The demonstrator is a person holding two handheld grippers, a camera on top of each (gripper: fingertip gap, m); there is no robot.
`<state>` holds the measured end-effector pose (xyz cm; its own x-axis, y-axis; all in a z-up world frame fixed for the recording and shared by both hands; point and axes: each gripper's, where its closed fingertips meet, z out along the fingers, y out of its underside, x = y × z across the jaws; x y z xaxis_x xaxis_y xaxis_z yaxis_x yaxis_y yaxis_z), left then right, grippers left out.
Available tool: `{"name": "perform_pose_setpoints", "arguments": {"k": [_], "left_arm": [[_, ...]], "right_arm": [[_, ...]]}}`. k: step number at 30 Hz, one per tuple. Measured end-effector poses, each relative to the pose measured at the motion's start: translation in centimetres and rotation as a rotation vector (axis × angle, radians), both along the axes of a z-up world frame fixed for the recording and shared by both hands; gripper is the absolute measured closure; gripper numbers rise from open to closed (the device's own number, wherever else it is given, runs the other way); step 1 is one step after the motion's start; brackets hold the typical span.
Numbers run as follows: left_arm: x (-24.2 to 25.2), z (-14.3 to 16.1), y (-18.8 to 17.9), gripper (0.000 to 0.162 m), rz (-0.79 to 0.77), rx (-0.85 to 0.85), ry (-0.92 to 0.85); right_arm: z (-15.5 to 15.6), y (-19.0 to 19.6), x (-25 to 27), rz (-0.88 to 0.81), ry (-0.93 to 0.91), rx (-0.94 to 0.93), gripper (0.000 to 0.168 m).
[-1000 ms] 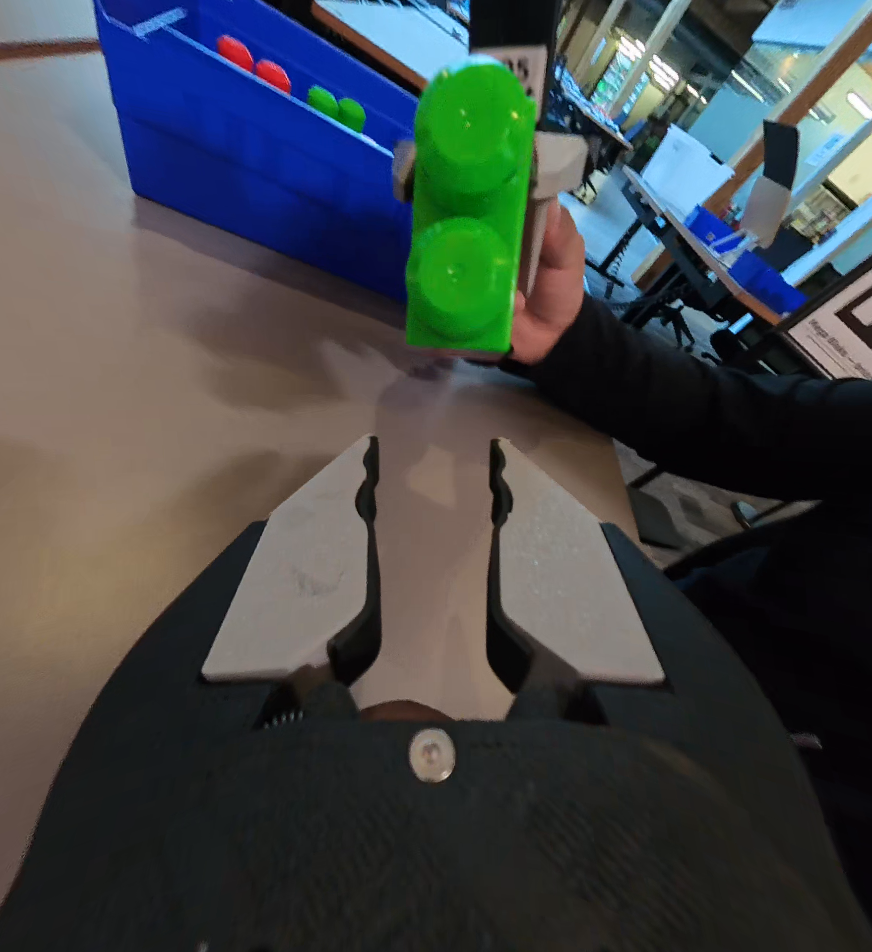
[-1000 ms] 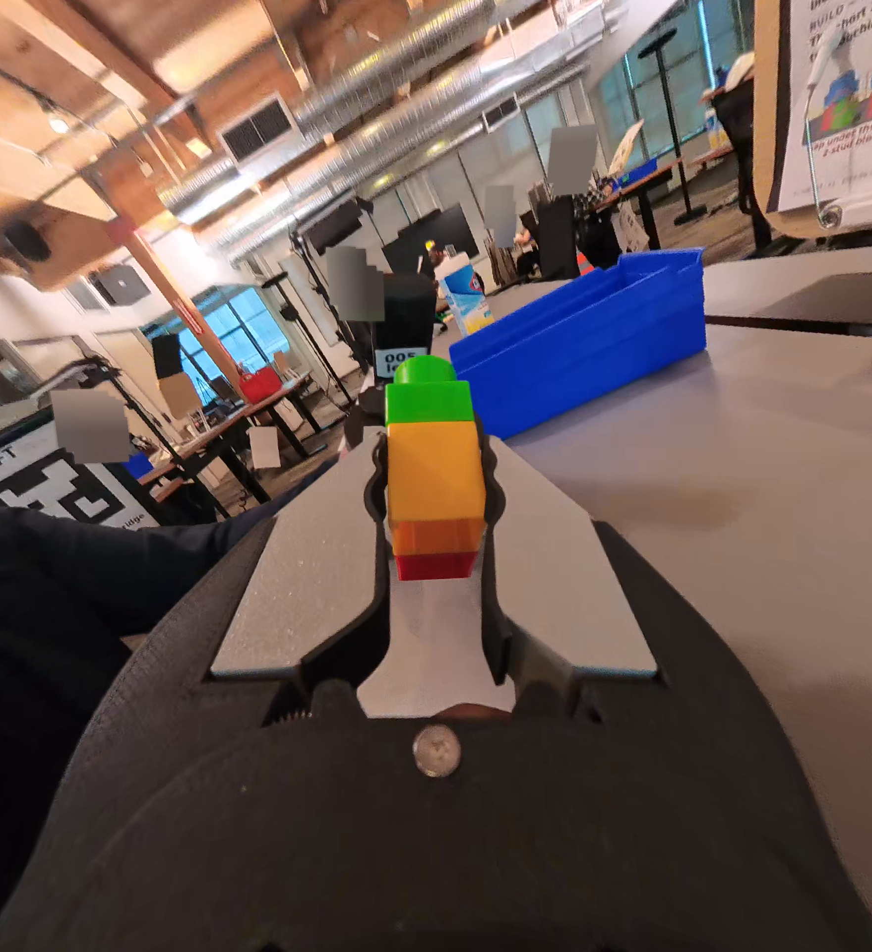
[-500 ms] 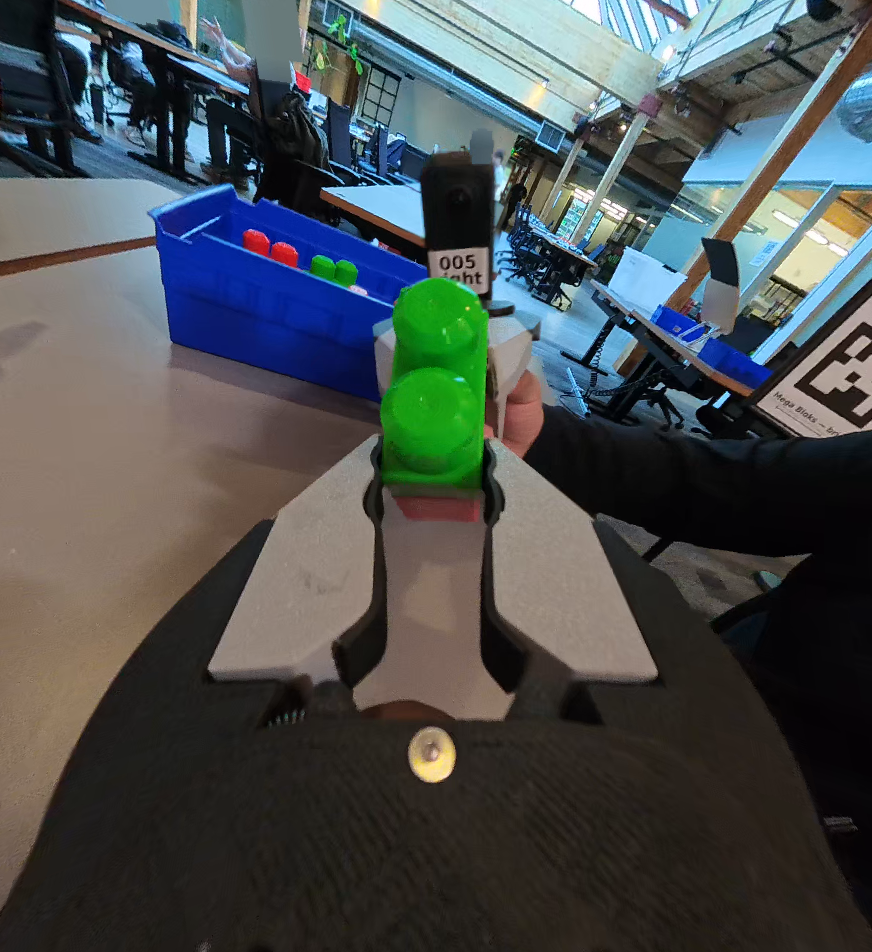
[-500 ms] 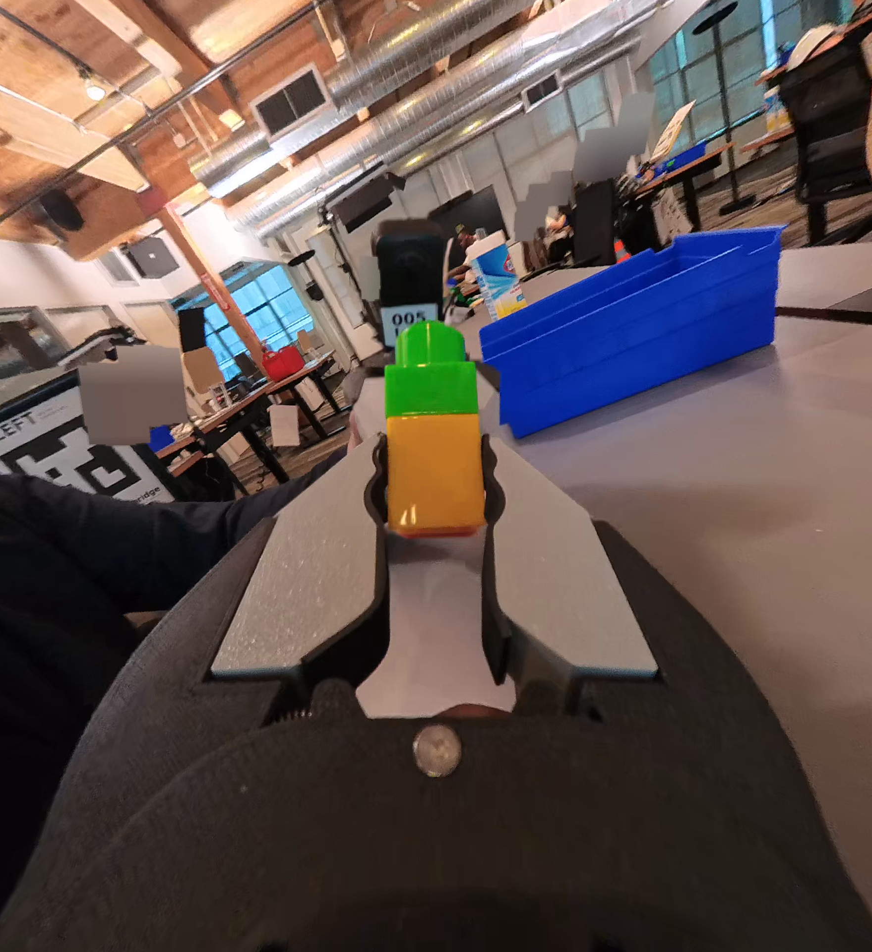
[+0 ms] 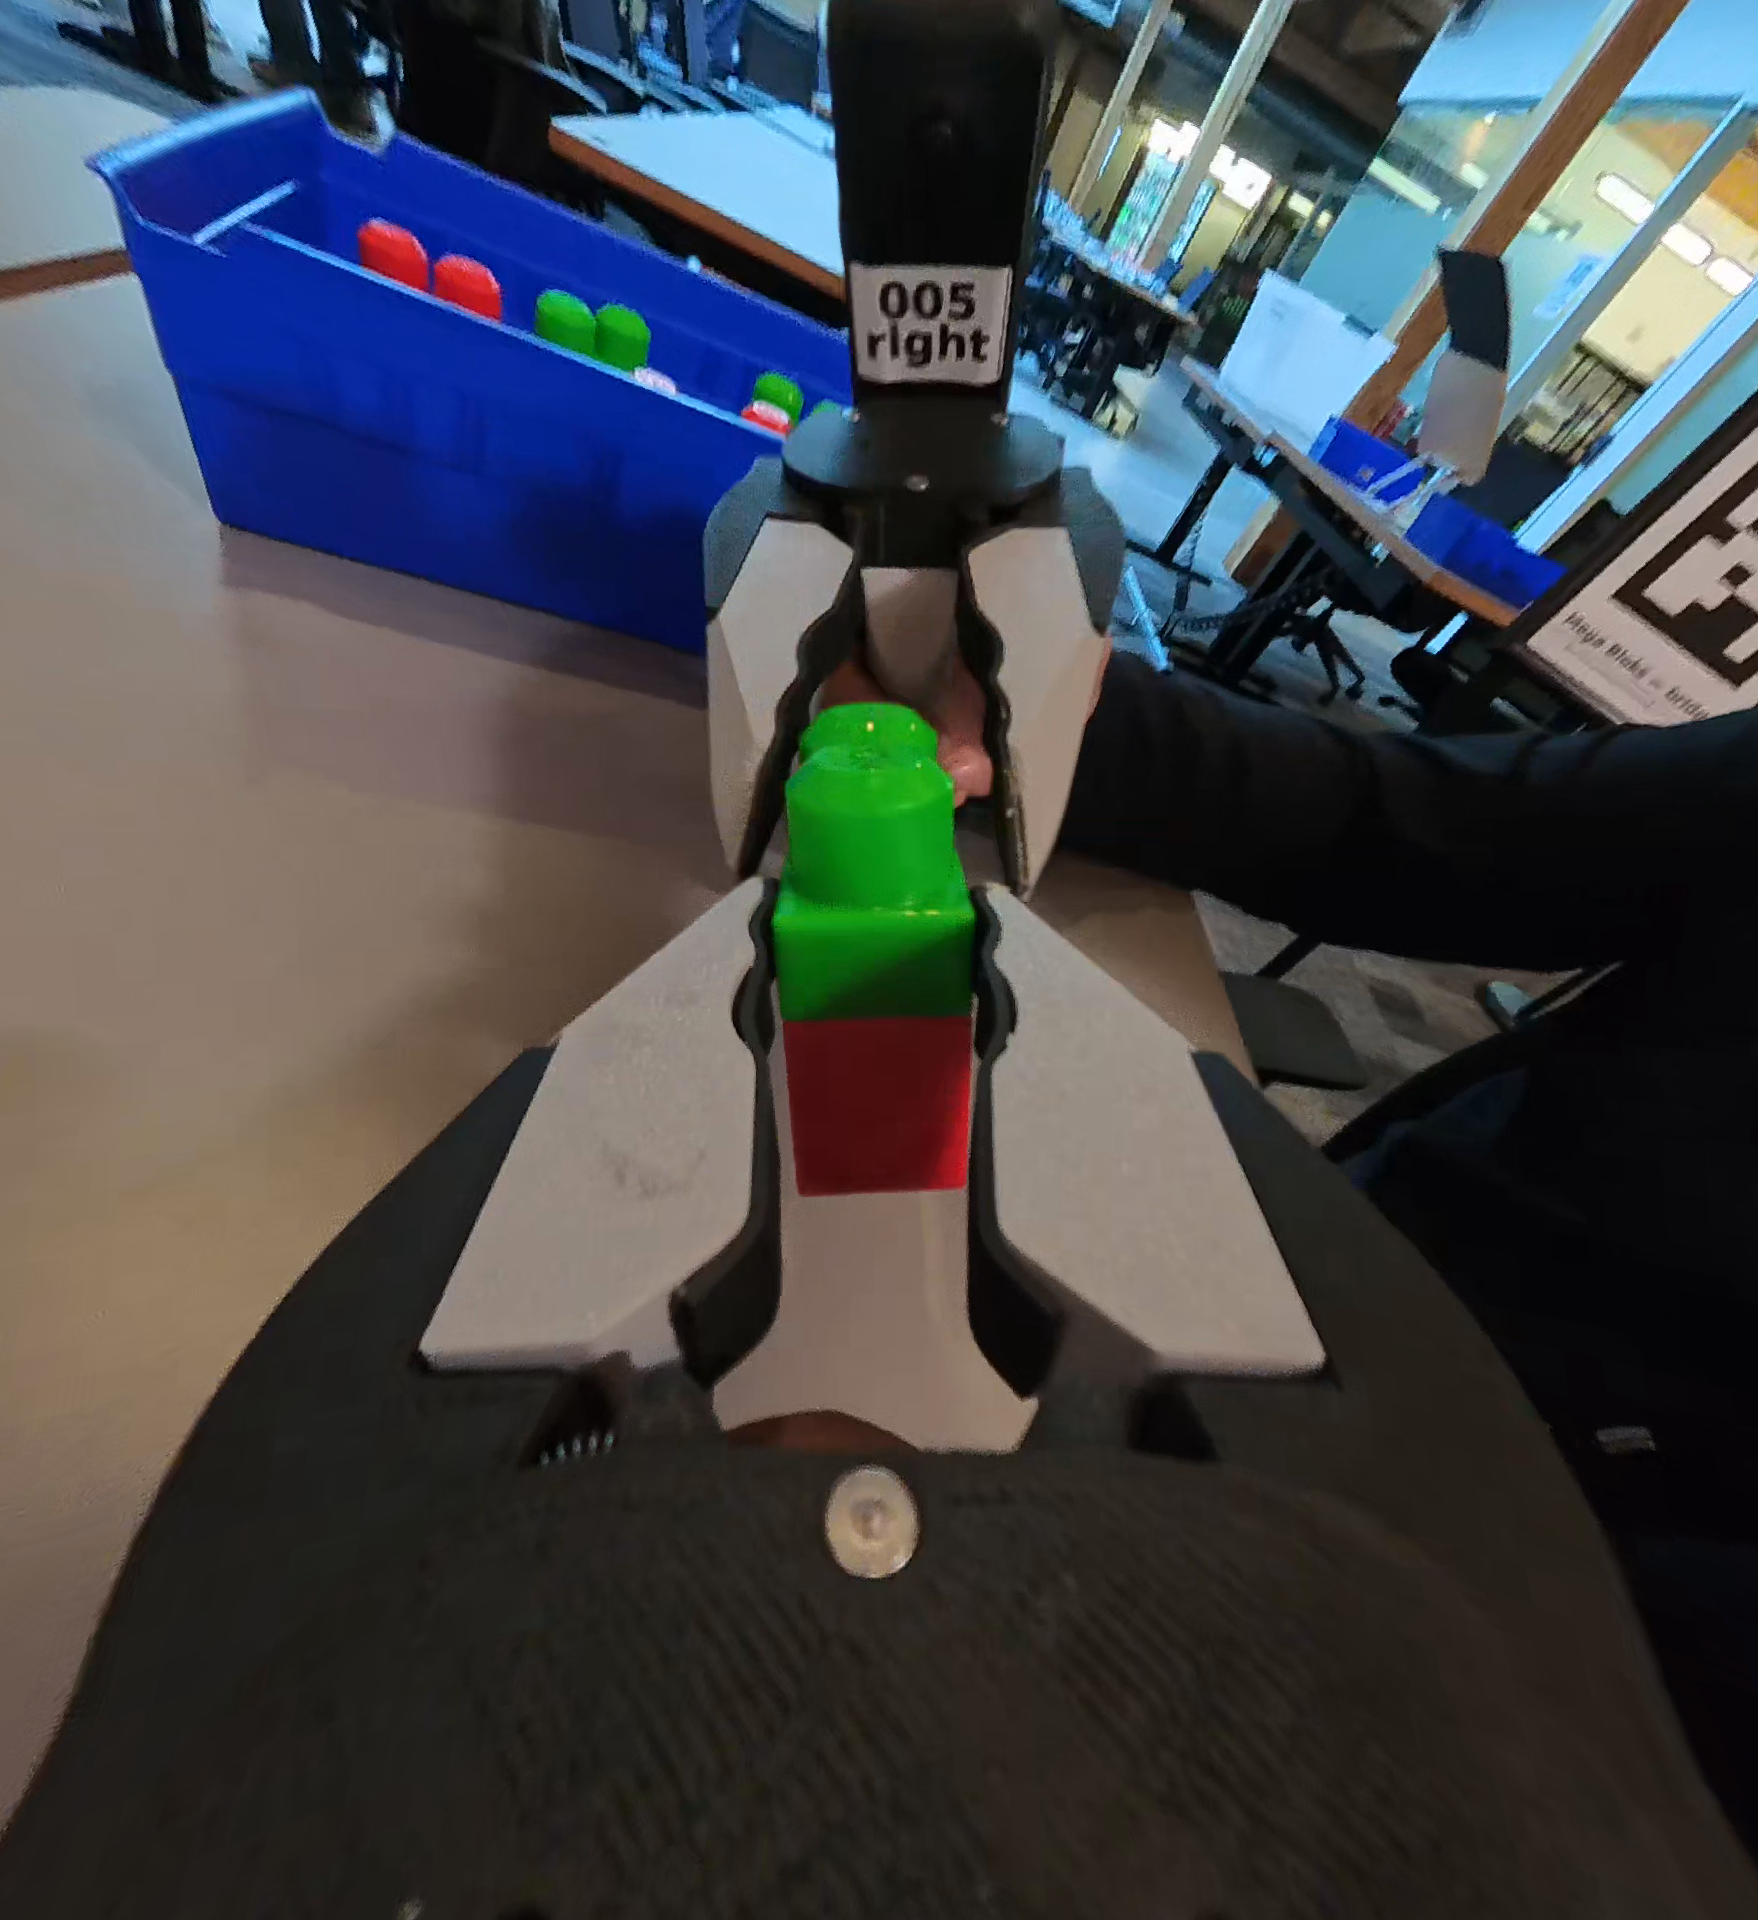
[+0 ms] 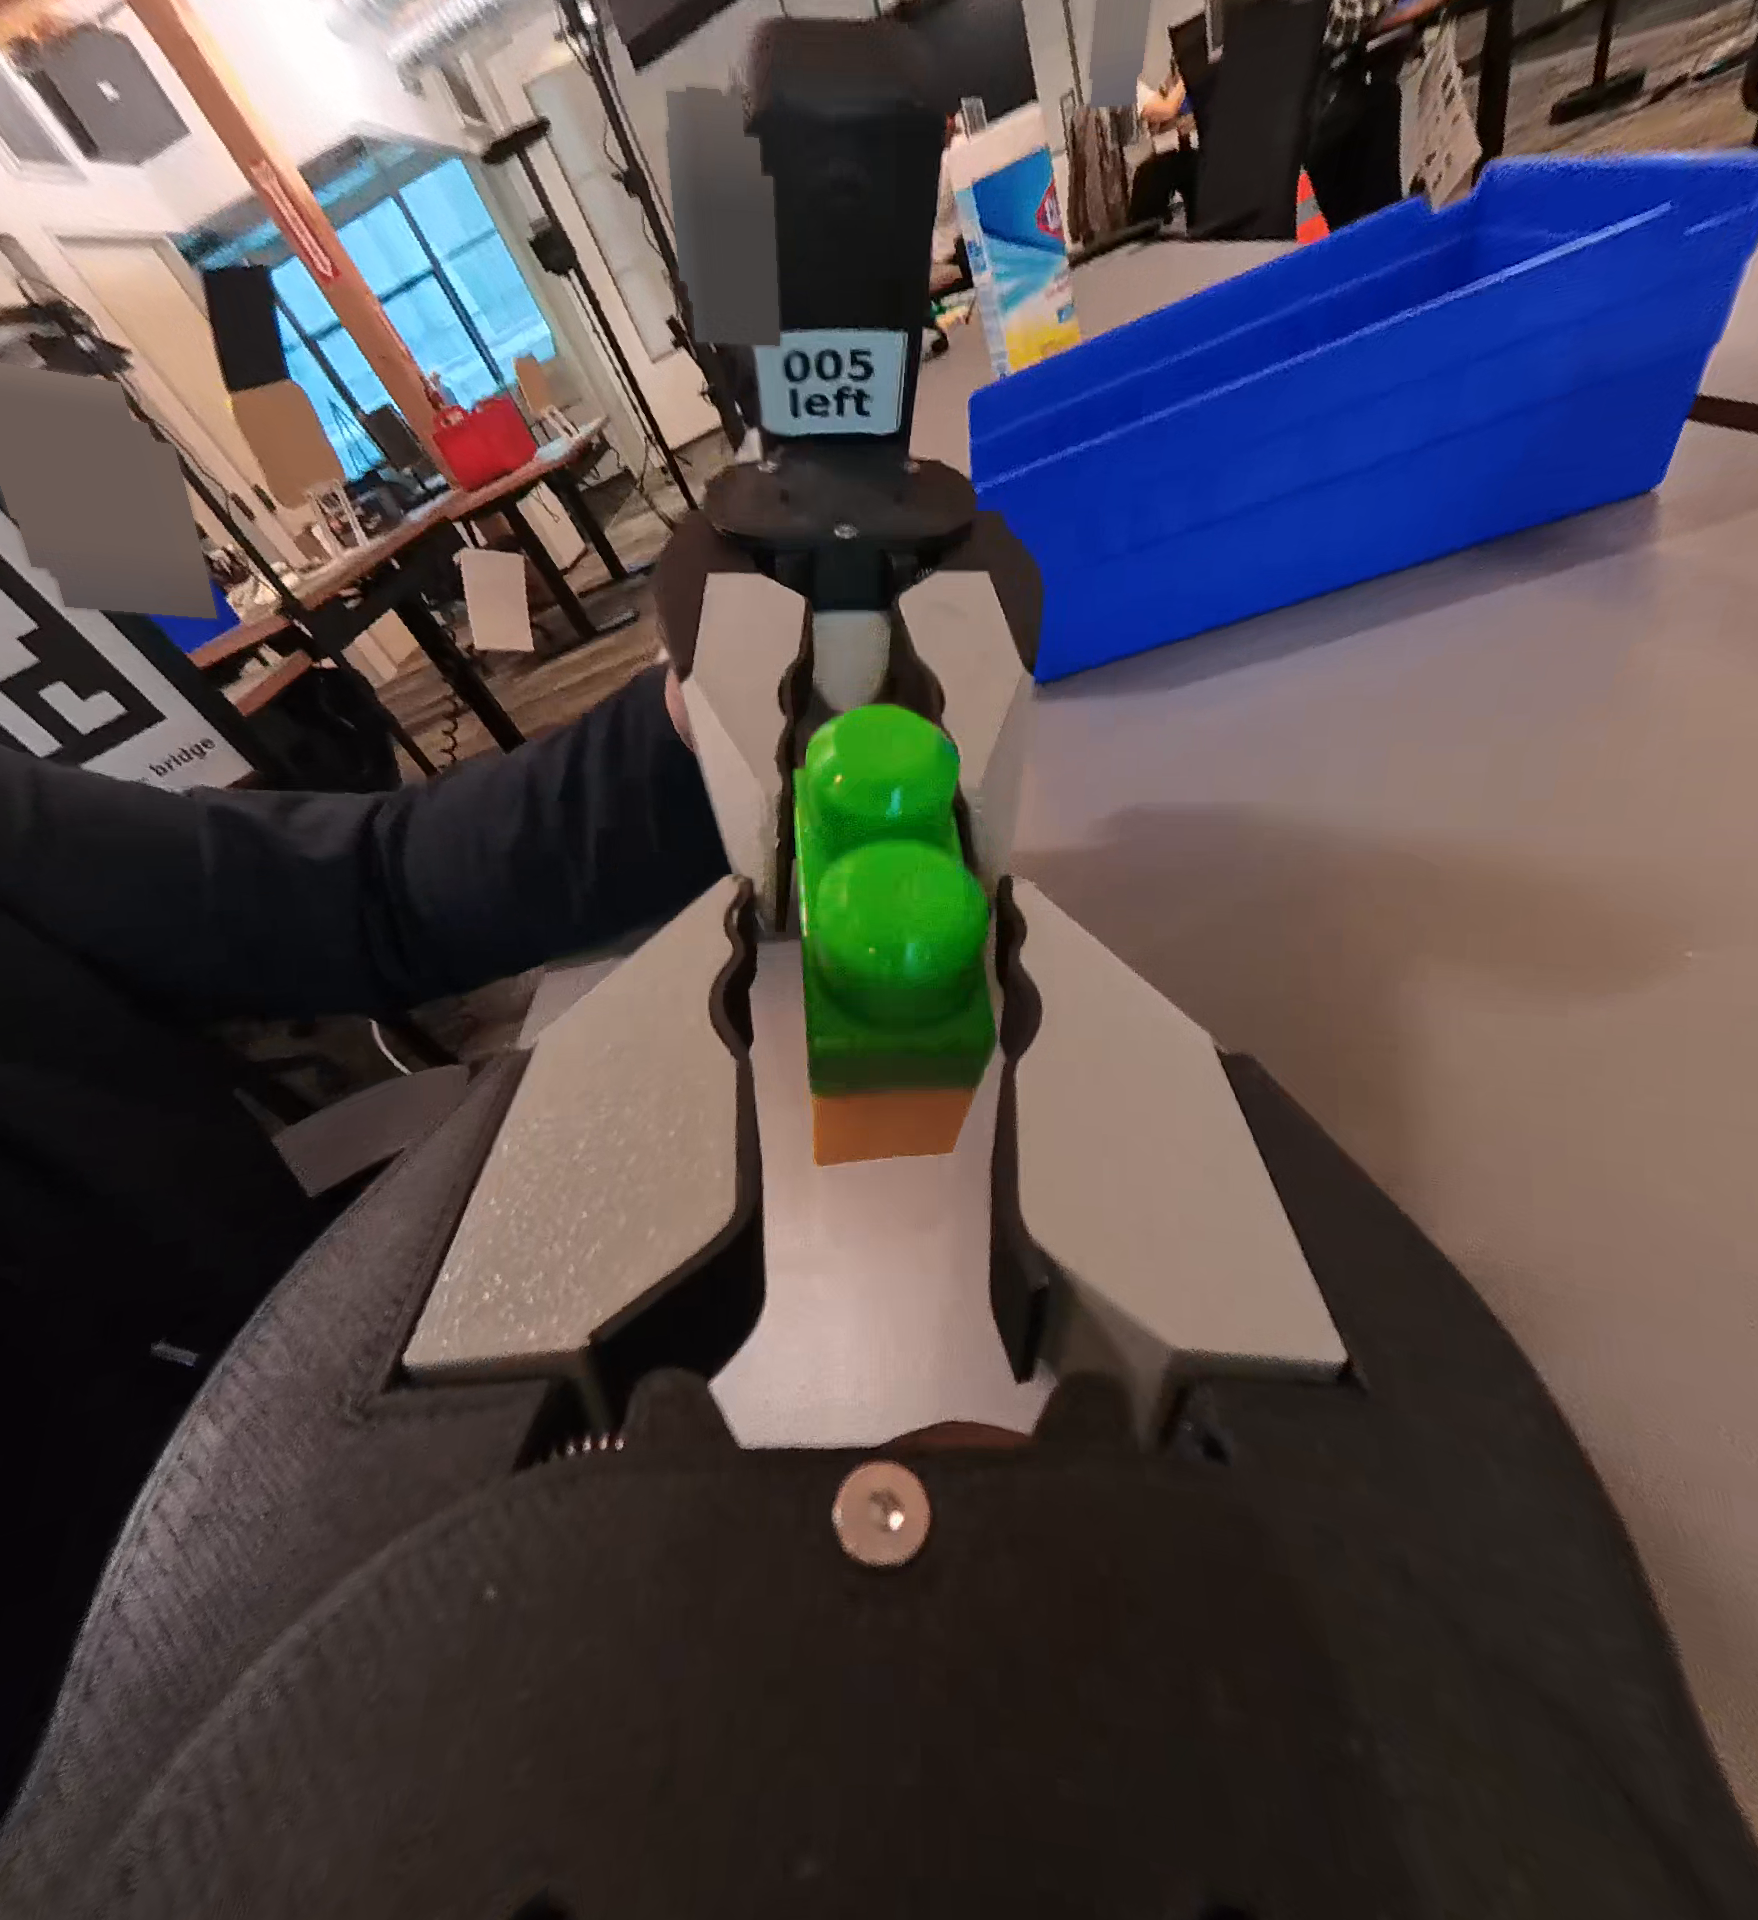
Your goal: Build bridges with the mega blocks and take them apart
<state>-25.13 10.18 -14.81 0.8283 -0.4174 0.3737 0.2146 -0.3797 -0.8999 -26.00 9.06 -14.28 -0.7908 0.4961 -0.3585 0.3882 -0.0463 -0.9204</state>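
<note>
Grey tabletop stretches wide on the left of the left wrist view, bare from the near edge up to a blue bin at the far left; the table's edge falls away to the right, where office floor, chairs and other desks show. In the right wrist view the same tabletop lies open on the right, with the blue bin far right and the table edge to the left.

Both grippers meet nose to nose above the table, near its edge. The left gripper has its jaws clamped on the block stack: a green block with two studs sits between its fingertips, with a red block just nearer the camera. The right gripper faces it, jaws closed around the same green block, and an orange block shows below it in that view. From the left wrist view the right gripper tilts down over the studs, a hand behind it and a dark sleeve running off to the right.

Inside the bin, red blocks and green blocks stand along its wall. A board with a black-and-white marker stands at far right, past the sleeve.
</note>
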Motion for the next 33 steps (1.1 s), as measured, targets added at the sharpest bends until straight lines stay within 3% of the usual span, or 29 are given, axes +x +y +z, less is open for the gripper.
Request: {"name": "perform_pose_setpoints", "arguments": {"k": [11,24,29,32,33], "left_arm": [[0.7,-0.4,-0.1,0.128,-0.026,-0.014,0.05],[0.2,0.4,-0.2,0.128,-0.006,0.022,0.029],[-0.6,-0.2,-0.3,0.127,0.009,-0.019,0.0],[-2.1,0.1,-0.4,0.11,0.06,-0.024,-0.054],[-2.6,0.4,-0.6,0.111,0.077,-0.01,-0.083]], "right_arm": [[-0.3,0.3,0.3,0.036,-0.069,-0.038,0.126],[-2.3,-0.2,0.9,0.057,-0.036,0.158,0.135],[-2.5,-0.2,0.1,-0.013,-0.004,0.215,0.136],[-2.3,-0.1,-0.2,-0.061,-0.002,0.234,0.136],[-2.2,0.2,-0.3,-0.087,-0.003,0.248,0.136]]}}
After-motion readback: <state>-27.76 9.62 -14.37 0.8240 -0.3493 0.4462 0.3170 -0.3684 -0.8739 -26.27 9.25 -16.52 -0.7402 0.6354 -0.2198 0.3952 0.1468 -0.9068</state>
